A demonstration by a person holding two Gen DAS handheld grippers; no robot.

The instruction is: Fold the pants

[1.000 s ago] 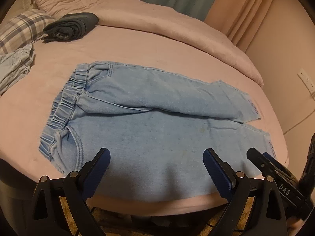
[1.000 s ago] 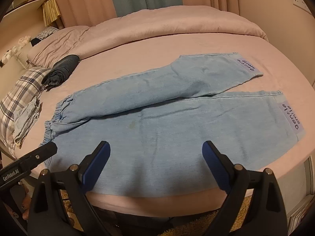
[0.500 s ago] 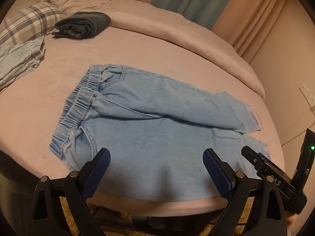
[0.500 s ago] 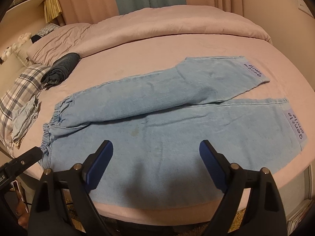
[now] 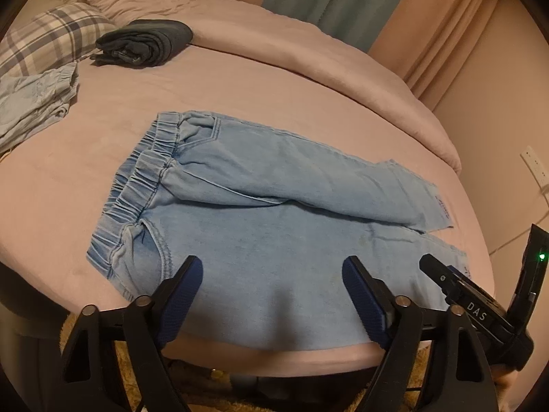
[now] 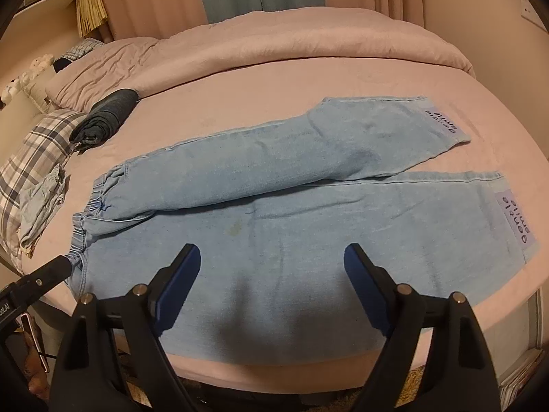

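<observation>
Nearest, the left gripper [image 5: 271, 285] hangs over the near edge of the bed [image 5: 240, 79] with its blue-padded jaws spread wide and nothing between them; it sits toward the waistband end of the pants [image 5: 274, 206]. The right gripper [image 6: 271, 274] is likewise wide open and empty, poised over the near edge farther along the legs, toward the hems. Neither touches the cloth, so the fold looks not yet begun; the pair seem placed one at each end so the near leg can be pinched at two points and carried over evenly.

The pants lie flat along the near edge, elastic waistband [image 5: 137, 199] toward the left, printed hems [image 6: 514, 223] toward the right. The far leg angles away from the near one, leaving a gap at the cuffs.

Beyond them, toward the far left corner, a rolled dark garment [image 5: 147, 43] rests by a plaid pillow [image 5: 48, 39], with a crumpled pale-blue garment [image 5: 34, 99] beside it.
</observation>
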